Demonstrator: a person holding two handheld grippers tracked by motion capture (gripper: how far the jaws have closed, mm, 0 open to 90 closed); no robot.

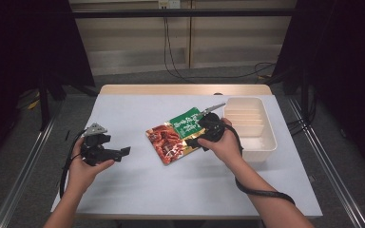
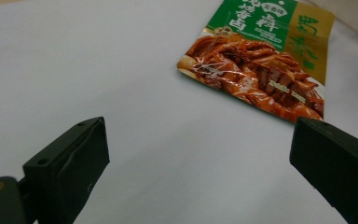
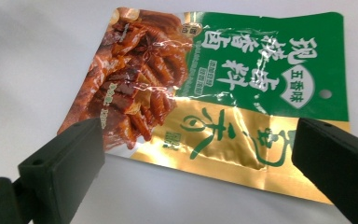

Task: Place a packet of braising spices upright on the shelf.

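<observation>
While jaws gape, right hand [image 1: 225,142] over pouch [image 1: 171,137]

— How is the left arm lying?

— The forearm is coming in from the bottom left, and the left hand [image 1: 83,166] is gripping the left gripper [image 1: 123,151] low over the table, pointing it to the right. Its jaws are standing wide apart with nothing between them.

— And the other side?

— The right forearm is reaching in from the bottom right, angling up and to the left, a cable looping round the wrist. The right hand [image 1: 225,145] is wrapping around the right gripper [image 1: 192,137], tilting it downward. Its jaws are gaping fully, their pads pressing on nothing.
</observation>
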